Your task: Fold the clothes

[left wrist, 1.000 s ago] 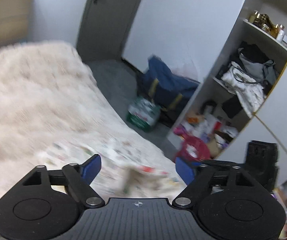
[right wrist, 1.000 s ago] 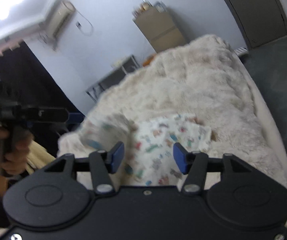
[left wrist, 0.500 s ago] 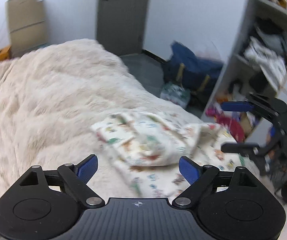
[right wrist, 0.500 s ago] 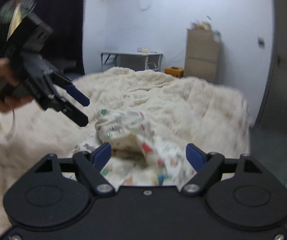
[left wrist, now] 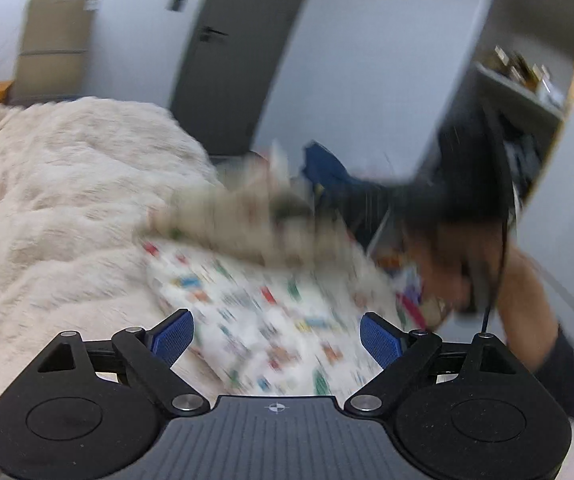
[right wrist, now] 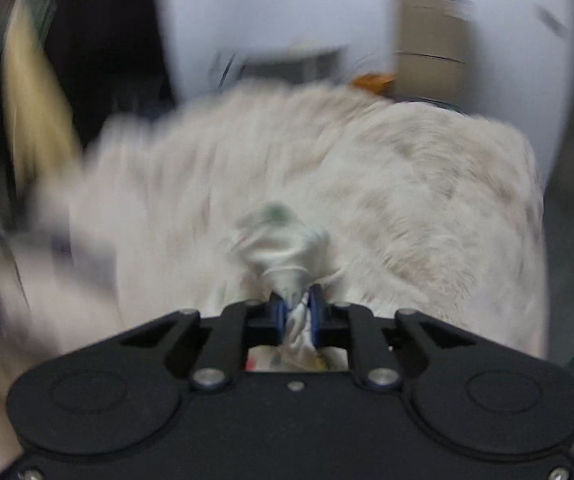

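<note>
A white garment with a small coloured print lies on the fluffy cream blanket, blurred by motion. My left gripper hovers open just above its near part, nothing between the blue pads. In the right wrist view my right gripper is shut on a bunched fold of the printed garment, which rises ahead of the pads. In the left wrist view the right gripper appears as a dark blur held by a hand, lifting the far edge of the cloth.
The bed's right edge drops to a dark floor with a blue bag. An open shelf unit stands to the right, a grey door behind, and a cardboard box at the far wall.
My right gripper has shut on the garment and is sweeping it upward fast. The left gripper stays open and has drawn closer over the cloth.
</note>
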Demonstrator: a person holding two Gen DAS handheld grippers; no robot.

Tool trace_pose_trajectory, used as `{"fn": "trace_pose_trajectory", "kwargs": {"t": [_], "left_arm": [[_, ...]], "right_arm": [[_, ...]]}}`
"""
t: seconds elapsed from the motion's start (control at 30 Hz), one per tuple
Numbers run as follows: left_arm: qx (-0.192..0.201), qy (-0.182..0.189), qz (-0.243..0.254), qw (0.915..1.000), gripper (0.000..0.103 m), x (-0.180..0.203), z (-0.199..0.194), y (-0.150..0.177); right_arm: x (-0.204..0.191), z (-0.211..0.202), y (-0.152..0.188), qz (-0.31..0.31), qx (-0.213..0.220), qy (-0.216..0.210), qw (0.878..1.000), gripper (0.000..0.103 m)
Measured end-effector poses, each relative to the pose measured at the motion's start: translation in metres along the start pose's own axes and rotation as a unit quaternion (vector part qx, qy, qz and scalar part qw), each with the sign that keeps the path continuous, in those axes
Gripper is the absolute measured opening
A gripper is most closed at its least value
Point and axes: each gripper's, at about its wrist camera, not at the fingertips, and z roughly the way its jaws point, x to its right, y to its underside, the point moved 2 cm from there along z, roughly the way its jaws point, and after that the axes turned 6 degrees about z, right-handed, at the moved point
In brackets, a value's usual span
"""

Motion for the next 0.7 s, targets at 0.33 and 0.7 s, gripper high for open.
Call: {"fn": "trace_pose_trajectory", "kwargs": {"t": [0.33,0.7], "left_arm": [[-0.017,0.025,0.015,0.9994,0.087,0.019,0.021,0.029],[0.0,0.035,-0.071,0.9969,0.088,-0.01,0.01,0.029]], "right_arm": [[0.139,-0.019,0.069,0.272,-0.004,-0.078,0.959,0.054],[0.123,-0.006,0.083,0.275,-0.002,-0.168,0.947,0.046]]}}
